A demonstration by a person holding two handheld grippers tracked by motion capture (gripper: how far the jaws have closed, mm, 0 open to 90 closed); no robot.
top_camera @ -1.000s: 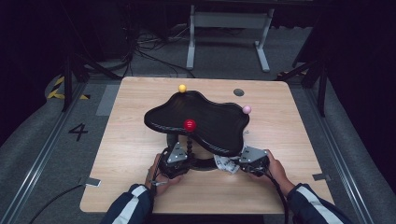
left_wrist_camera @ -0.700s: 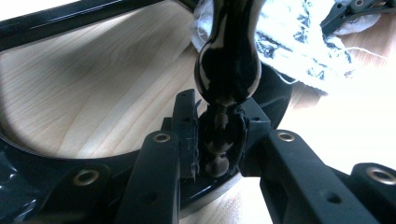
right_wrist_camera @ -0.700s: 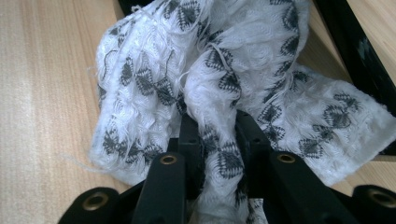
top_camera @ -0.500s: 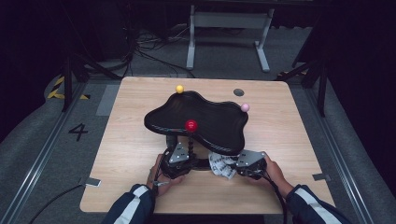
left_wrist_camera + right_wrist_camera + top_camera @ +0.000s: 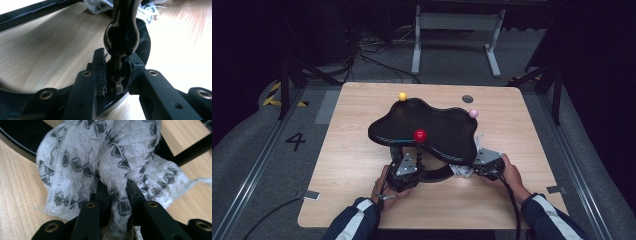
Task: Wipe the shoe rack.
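Now both grippers hold on at the near edge of the black stand.

Down low, the left gripper has its jaws squeezed tight on the thin, bumpy black post that holds up the wavy black tray. The right gripper has its jaws pinched on a white cloth with grey patterns, bunched up just under the tray's near right edge and touching the black ring base. A red ball sits on the tray's near rim, a yellow ball at its far edge, a pink ball on its right. The wooden table has bare room to the left, right and near side.
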